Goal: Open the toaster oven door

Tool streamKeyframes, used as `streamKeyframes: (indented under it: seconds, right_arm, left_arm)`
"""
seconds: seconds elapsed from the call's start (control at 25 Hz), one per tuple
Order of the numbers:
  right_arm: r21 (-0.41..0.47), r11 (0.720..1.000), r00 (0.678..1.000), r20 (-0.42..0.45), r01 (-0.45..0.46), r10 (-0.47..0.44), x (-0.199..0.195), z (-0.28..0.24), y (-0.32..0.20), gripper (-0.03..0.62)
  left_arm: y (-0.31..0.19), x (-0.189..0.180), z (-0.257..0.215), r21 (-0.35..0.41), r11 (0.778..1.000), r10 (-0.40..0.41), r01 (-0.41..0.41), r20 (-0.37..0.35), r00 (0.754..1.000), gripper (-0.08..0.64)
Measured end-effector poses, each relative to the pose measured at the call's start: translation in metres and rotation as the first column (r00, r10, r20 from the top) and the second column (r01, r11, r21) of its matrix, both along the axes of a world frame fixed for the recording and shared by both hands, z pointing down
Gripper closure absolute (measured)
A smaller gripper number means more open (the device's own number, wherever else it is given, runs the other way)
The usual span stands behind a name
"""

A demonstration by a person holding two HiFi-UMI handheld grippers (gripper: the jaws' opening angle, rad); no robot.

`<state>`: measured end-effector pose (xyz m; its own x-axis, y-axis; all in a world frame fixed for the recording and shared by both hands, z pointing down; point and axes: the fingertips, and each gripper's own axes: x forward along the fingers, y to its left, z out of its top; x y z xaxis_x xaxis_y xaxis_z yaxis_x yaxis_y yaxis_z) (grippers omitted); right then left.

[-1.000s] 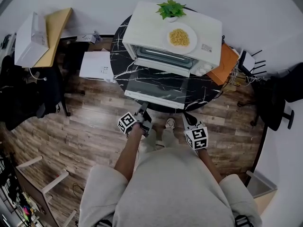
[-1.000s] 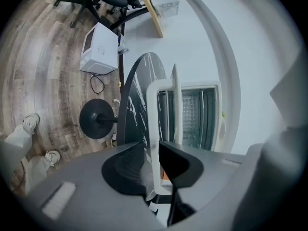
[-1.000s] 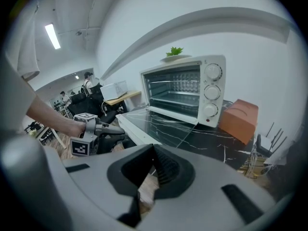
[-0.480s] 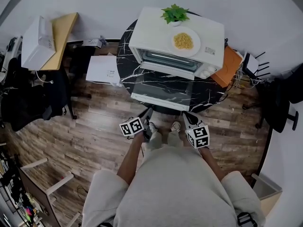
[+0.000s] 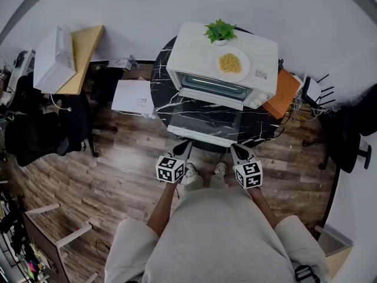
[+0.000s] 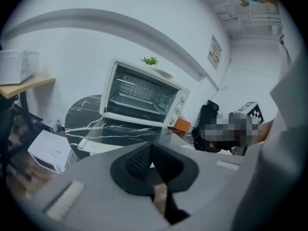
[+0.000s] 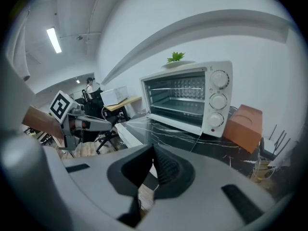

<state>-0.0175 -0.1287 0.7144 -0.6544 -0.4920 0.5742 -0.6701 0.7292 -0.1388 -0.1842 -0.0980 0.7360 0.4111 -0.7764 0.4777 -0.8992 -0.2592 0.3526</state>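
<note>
A white toaster oven [image 5: 222, 63] stands on a round black marble table [image 5: 162, 81]. Its glass door [image 5: 206, 121] hangs down flat toward me, so the racks inside show in the left gripper view [image 6: 139, 96] and the right gripper view [image 7: 180, 97]. My left gripper [image 5: 184, 148] is shut with nothing in it, held back from the door's front edge. My right gripper [image 5: 237, 151] is also shut and empty, level with the left one. In both gripper views the dark pads [image 6: 149, 160] [image 7: 153, 165] meet at the tips.
A plate of yellow food [image 5: 231, 63] and a small green plant [image 5: 220, 30] sit on the oven top. An orange box [image 5: 281, 93] lies at the table's right. A white box [image 5: 134, 97] is on the wood floor at left, a desk [image 5: 76, 58] further left.
I have stepped back: both grippers have drawn away from the lowered door toward my body. The left gripper's jaws have closed.
</note>
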Motion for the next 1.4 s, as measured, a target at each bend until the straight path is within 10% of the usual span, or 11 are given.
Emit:
streamKeyframes:
  seconds: [1.4]
  right_arm:
    - [0.283,0.952,0.992,0.079,-0.116,0.098,0.011,-0.115,-0.092,0.58]
  left_arm:
    - [-0.088,-0.007,-0.131,0.291,0.955,0.035,-0.057,0.082,0.996,0.549]
